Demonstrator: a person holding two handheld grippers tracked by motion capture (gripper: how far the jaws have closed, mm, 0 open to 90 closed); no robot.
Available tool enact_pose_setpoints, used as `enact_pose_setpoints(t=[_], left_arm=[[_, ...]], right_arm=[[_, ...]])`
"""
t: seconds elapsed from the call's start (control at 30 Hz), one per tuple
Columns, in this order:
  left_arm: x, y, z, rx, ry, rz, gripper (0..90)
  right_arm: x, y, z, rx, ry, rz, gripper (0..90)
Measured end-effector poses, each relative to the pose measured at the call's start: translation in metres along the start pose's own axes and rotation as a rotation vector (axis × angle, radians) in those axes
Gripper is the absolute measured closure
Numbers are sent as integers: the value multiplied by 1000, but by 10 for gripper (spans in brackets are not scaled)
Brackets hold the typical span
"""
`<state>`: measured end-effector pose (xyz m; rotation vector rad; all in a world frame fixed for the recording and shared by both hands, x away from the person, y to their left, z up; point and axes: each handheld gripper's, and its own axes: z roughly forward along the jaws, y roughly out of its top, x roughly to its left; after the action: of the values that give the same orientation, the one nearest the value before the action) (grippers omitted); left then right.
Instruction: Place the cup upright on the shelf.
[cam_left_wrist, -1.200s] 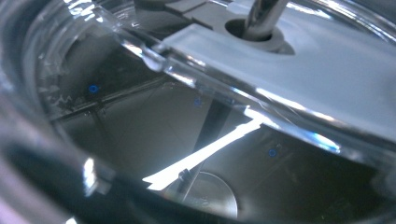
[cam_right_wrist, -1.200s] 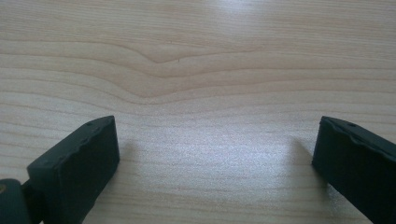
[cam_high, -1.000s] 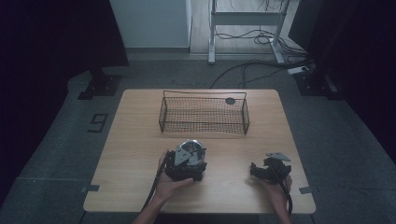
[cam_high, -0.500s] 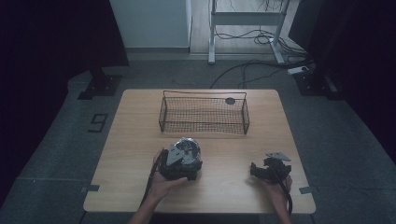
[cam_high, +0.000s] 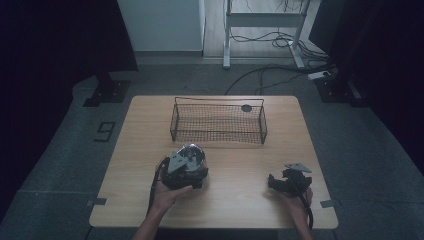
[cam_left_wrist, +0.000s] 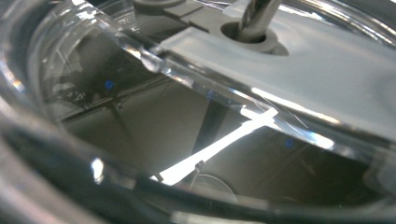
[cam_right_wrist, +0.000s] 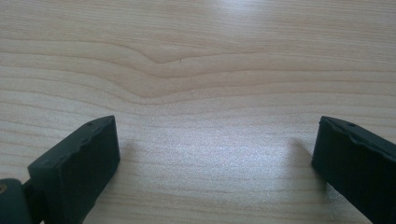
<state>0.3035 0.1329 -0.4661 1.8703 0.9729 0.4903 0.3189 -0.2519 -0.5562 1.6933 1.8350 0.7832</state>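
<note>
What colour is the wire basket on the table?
Black; the wire basket shows best in the high view.

Right gripper (cam_right_wrist: 212, 154) down low over the table (cam_right_wrist: 196, 60), looking straight across pale wood grain. Jaws spread wide, one black block at lower left, the other at lower right, well apart. Bare wood between them, soft shadows just inside each jaw. Ahead of the jaws, wavy grain lines with a small peak in the pattern. Brighter glare at the far edge.
</note>
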Motion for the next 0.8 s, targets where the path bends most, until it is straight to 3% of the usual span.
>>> enact_pose_setpoints(t=[0.17, 0.33, 0.47, 0.8], left_arm=[[3, 0, -1, -1, 8, -7, 38], [4, 2, 2, 4, -26, -30, 38], [4, 2, 3, 11, -7, -22, 38], [19, 13, 7, 8, 18, -64, 38]], right_arm=[[0, 0, 0, 0, 0, 0, 5], [0, 0, 0, 0, 0, 0, 5], [0, 0, 0, 0, 1, 0, 8], [0, 0, 0, -3, 4, -3, 14]])
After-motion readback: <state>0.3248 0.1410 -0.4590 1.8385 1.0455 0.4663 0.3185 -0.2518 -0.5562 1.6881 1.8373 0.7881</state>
